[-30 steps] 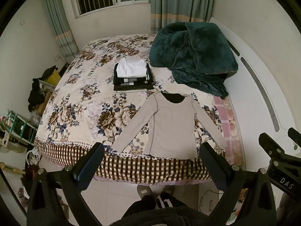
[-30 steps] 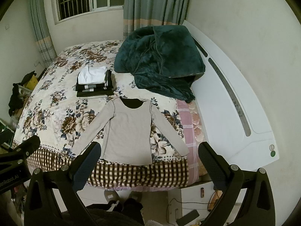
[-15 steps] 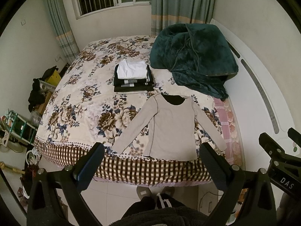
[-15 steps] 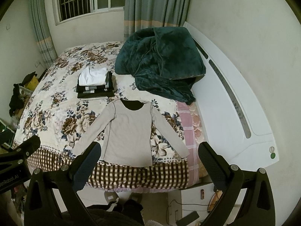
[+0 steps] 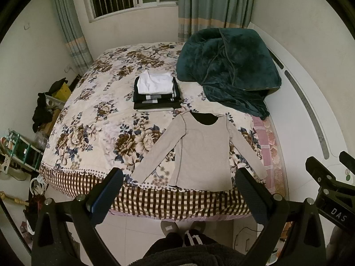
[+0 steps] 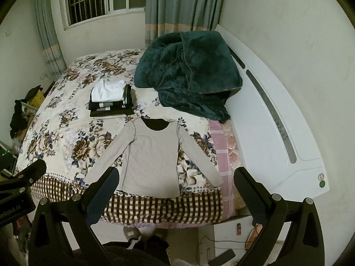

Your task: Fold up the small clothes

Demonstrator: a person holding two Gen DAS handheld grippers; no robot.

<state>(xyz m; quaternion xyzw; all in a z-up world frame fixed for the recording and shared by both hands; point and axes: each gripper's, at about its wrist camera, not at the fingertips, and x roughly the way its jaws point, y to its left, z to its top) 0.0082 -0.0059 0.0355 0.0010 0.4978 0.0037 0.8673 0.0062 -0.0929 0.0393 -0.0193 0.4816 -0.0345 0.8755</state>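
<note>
A beige long-sleeved top [image 5: 202, 153] lies flat on the floral bedspread [image 5: 93, 119] near the bed's front edge, neck away from me, both sleeves spread; it also shows in the right wrist view [image 6: 153, 157]. Behind it sits a stack of folded clothes [image 5: 155, 93], dark items with a white one on top, also in the right wrist view [image 6: 109, 99]. My left gripper [image 5: 179, 192] is open and empty, held above the floor in front of the bed. My right gripper [image 6: 177, 190] is open and empty, likewise short of the bed edge.
A dark green plush blanket [image 5: 228, 68] is heaped at the bed's back right. A white curved headboard [image 6: 273, 133] runs along the right side. Clutter and a rack [image 5: 20, 150] stand on the floor to the left. My feet [image 5: 184, 228] stand on the tiled floor.
Both views have drifted slightly; the bed and top sit a little lower in frame. Both grippers stay open and empty, and the clothes have not moved.
</note>
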